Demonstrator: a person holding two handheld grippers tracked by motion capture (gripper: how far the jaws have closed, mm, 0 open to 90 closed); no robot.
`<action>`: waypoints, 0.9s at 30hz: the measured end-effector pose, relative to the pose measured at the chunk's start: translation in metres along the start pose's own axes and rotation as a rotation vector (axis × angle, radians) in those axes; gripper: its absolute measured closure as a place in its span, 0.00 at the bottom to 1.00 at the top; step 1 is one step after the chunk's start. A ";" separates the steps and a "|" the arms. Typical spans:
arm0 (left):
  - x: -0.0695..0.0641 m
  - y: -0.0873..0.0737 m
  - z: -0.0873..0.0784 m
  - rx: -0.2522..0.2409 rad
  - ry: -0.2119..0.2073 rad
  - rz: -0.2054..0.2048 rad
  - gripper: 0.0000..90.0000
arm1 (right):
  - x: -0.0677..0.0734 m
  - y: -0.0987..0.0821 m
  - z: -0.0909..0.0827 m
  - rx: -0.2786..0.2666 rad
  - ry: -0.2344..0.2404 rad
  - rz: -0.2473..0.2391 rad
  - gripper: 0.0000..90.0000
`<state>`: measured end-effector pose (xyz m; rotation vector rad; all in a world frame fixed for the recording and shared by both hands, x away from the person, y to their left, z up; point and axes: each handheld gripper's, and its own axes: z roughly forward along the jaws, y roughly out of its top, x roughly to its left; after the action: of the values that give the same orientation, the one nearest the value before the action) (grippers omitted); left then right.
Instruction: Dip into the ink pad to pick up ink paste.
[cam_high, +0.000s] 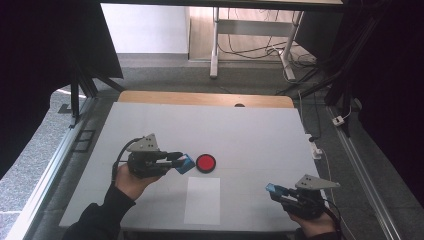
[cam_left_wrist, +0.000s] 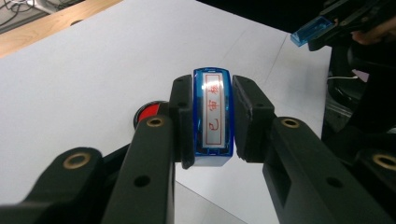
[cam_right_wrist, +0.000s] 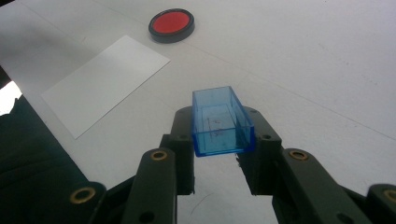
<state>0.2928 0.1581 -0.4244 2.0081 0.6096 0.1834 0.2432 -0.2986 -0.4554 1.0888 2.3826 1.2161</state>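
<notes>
The left gripper (cam_left_wrist: 212, 119) has its fingers (cam_left_wrist: 180, 121) clamped on the sides of a blue stamp (cam_left_wrist: 212, 116), its red-lettered label facing the camera. The red ink pad (cam_high: 205, 163) lies just beyond those fingers on the tabletop (cam_high: 250, 135). To ink it well, I judge the stamp's face should come down flat and square on the pad, with the grip kept firm. The right gripper (cam_right_wrist: 223, 135) has its fingers clamped on the stamp's clear blue cap (cam_right_wrist: 222, 122), well apart from the pad. A white sheet of paper (cam_high: 202, 200) lies between the two grippers. Counted: one stamp, one cap, one ink pad, one sheet.
</notes>
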 end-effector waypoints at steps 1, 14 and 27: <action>0.001 0.000 0.001 0.001 0.002 -0.003 0.79 | 0.000 0.000 -0.001 0.003 -0.006 -0.002 0.76; 0.008 0.011 0.022 0.023 0.015 -0.010 0.79 | 0.000 -0.002 -0.004 -0.008 0.004 0.001 0.76; 0.016 0.023 0.046 0.043 0.015 -0.013 0.79 | 0.001 -0.002 -0.003 -0.008 0.009 0.001 0.76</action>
<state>0.3318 0.1209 -0.4294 2.0453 0.6412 0.1791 0.2404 -0.3007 -0.4551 1.0851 2.3815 1.2329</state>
